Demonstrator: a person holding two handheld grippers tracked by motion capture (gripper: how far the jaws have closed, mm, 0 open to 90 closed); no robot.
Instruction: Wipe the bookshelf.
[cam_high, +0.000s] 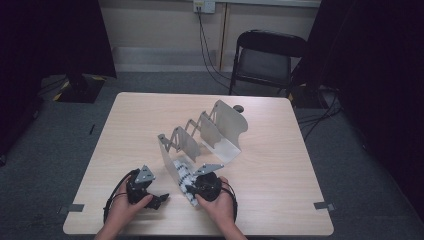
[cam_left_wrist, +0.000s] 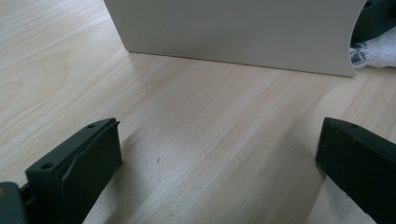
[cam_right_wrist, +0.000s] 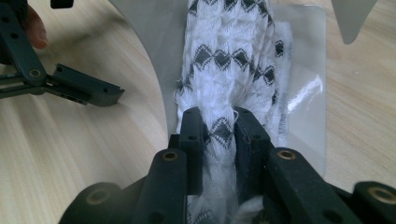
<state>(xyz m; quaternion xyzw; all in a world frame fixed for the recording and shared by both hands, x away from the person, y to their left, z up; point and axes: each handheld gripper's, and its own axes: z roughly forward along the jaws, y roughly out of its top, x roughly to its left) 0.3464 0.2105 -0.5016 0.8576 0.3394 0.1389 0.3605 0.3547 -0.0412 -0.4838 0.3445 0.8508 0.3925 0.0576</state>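
Right gripper view looks down its own claw (cam_right_wrist: 219, 126), whose two jaws are clenched on a white cloth (cam_right_wrist: 229, 60) with black diamonds; the cloth runs straight ahead from the claw, its long axis in line with the jaws, onto the pale floor of the nearest slot of a grey rack (cam_right_wrist: 303, 74). So the coming move turns, I judge, on pushing or letting go along that same line, far into the slot, and the right hand is the one placed for it. High view sets this at the near middle of the table (cam_high: 125, 130): right claw (cam_high: 192, 186) at the rack's (cam_high: 220, 130) near end, left claw (cam_high: 159, 200) just to its left, resting low. Left gripper view shows that claw (cam_left_wrist: 219, 154) released, jaws wide over bare wood, facing the rack's flat side wall (cam_left_wrist: 233, 32).
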